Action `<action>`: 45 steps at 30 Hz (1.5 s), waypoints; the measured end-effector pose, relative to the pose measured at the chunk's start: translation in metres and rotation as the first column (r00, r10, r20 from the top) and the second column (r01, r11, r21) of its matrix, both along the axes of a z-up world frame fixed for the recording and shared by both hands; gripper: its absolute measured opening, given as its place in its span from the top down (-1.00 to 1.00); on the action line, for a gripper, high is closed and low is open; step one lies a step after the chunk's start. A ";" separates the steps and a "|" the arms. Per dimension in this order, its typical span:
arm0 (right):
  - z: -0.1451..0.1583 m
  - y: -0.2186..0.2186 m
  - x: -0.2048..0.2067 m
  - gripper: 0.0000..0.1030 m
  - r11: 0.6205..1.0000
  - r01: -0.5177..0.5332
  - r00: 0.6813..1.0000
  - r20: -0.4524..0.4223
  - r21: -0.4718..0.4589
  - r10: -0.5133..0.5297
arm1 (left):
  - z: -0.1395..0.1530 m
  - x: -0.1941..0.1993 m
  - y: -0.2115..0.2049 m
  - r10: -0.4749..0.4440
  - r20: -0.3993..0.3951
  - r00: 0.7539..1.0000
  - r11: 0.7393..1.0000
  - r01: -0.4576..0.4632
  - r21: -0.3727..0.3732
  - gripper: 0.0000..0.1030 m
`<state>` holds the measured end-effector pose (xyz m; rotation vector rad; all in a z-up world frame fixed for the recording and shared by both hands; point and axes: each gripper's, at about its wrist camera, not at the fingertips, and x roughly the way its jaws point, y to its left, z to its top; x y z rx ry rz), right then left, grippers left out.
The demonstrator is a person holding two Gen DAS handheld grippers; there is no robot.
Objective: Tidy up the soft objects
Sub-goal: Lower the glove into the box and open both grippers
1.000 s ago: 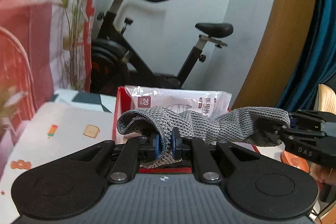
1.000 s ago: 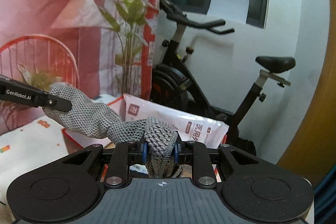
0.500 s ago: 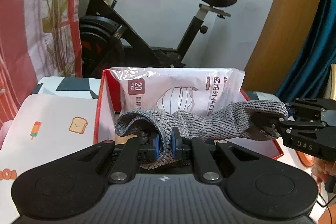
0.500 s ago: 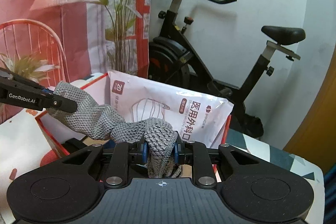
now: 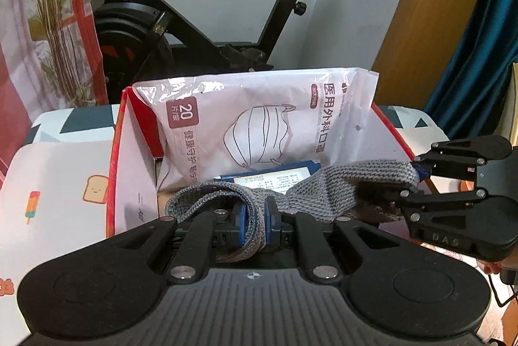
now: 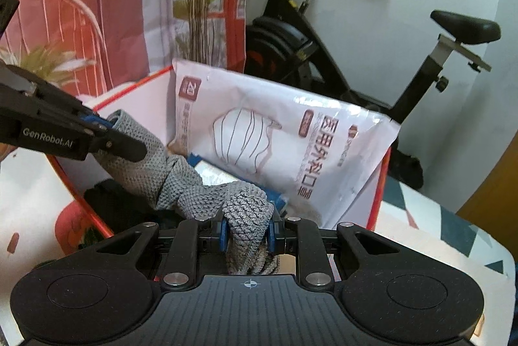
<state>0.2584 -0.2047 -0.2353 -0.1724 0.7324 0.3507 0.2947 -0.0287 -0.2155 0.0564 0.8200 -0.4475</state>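
Observation:
A grey knitted cloth (image 5: 327, 187) (image 6: 155, 174) hangs stretched between both grippers, over the open red-edged box (image 5: 113, 158) (image 6: 378, 200). My left gripper (image 5: 255, 226) is shut on one end of the cloth; in the right wrist view it comes in from the left (image 6: 123, 138). My right gripper (image 6: 247, 231) is shut on the bunched other end; the left wrist view shows it at the right (image 5: 411, 187). Inside the box a white mask packet (image 5: 259, 125) (image 6: 285, 145) leans on the far wall, with a blue packet (image 5: 275, 177) in front of it.
The box stands on a table with a printed cloth (image 5: 58, 184). Behind it are a black exercise bike (image 5: 194, 22) (image 6: 323, 31), a plant (image 6: 197, 5) and a red-and-white hanging sheet (image 6: 81, 5). A wooden panel (image 5: 430, 22) and a teal curtain (image 5: 479, 61) stand at the right.
Both grippers came forward and down with the cloth, from in front of the box to over its opening. The inside of the box with the blue packet now shows.

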 end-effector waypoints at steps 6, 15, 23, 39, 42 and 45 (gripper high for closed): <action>-0.008 0.000 0.009 0.61 1.000 0.006 0.999 -0.040 -0.008 -0.007 | -0.009 0.009 -0.001 0.001 -0.037 0.999 1.000 -0.001 0.002 0.77; -0.016 -0.002 0.016 0.61 1.000 0.014 0.997 -0.078 -0.006 -0.014 | -0.017 0.016 -0.005 -0.020 -0.057 0.998 1.000 0.020 0.003 0.77; -0.022 -0.001 0.021 0.60 1.000 0.027 0.995 -0.098 -0.004 -0.028 | -0.022 0.015 -0.007 -0.022 -0.060 0.998 1.000 0.023 0.015 0.77; 0.009 -0.011 -0.002 -0.05 0.998 0.048 0.999 0.001 0.030 -0.048 | 0.020 -0.004 0.009 -0.021 0.070 0.997 0.999 0.020 0.025 0.04; 0.020 -0.015 -0.009 -0.08 0.998 0.055 0.998 0.040 0.038 -0.056 | 0.031 -0.007 0.012 -0.009 0.102 0.995 1.000 0.008 0.011 0.01; 0.027 -0.018 -0.014 -0.08 0.997 0.063 0.996 0.061 0.046 -0.066 | 0.038 -0.010 0.014 -0.003 0.122 0.993 1.000 0.003 -0.001 0.01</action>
